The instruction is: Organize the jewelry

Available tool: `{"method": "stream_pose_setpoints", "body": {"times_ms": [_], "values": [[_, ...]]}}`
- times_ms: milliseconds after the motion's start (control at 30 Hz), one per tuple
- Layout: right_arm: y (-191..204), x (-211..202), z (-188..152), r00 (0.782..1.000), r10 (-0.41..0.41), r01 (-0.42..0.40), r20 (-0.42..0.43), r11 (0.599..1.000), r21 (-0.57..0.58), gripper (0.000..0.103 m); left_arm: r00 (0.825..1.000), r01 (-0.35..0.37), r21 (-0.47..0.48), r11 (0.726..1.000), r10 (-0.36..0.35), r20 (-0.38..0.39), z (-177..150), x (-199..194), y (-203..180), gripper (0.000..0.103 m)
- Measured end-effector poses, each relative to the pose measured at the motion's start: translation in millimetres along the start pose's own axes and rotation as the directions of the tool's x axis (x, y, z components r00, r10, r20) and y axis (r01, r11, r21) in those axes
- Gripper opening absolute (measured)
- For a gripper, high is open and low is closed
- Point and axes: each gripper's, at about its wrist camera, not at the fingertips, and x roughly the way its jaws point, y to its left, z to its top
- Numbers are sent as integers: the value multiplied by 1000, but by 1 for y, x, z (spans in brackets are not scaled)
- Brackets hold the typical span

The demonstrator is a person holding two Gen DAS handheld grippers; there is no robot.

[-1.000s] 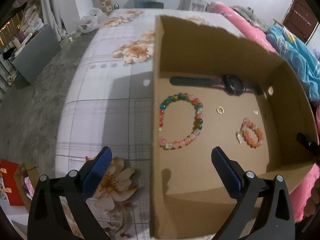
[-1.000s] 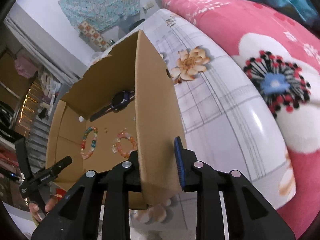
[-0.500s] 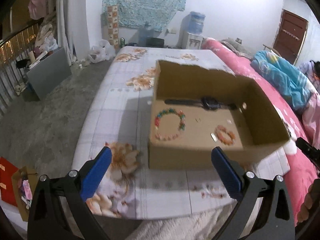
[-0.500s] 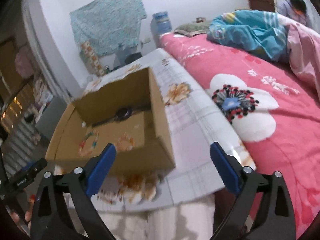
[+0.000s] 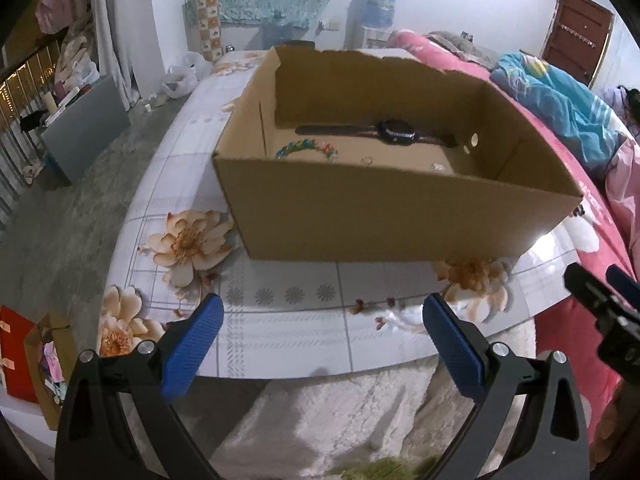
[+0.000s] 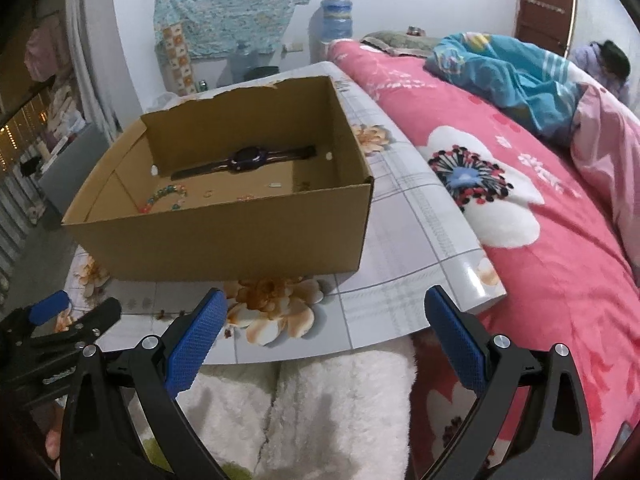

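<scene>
Matte cardboard box (image 5: pixel 384 216), rectangular; glossy beaded bracelet (image 5: pixel 306 148) inside.

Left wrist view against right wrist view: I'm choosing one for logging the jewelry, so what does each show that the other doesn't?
Only the left wrist view shows the red box on the floor and the right gripper.

Only the right wrist view shows the left gripper.

Both show the open brown cardboard box, the black wristwatch by its far wall, the multicoloured bead bracelet and the pink floral bedspread.
</scene>
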Motion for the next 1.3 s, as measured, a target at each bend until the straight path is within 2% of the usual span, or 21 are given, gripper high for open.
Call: {"method": "stream_pose_setpoints", "body": {"times_ms": [167, 567, 1300], "values": [[2, 0, 2, 1000, -4, 4, 0, 1000, -5, 95, 999, -13, -10, 1000, 13, 30, 5, -3, -3, 98], [19, 15, 8, 997, 68, -69, -35, 997, -34, 95, 1000, -26, -27, 999, 26, 9, 11, 4, -3, 98], [23, 28, 8, 994, 90, -92, -68, 995, -31, 95, 999, -45, -9, 999, 45, -18, 15, 14, -8, 98]]}}
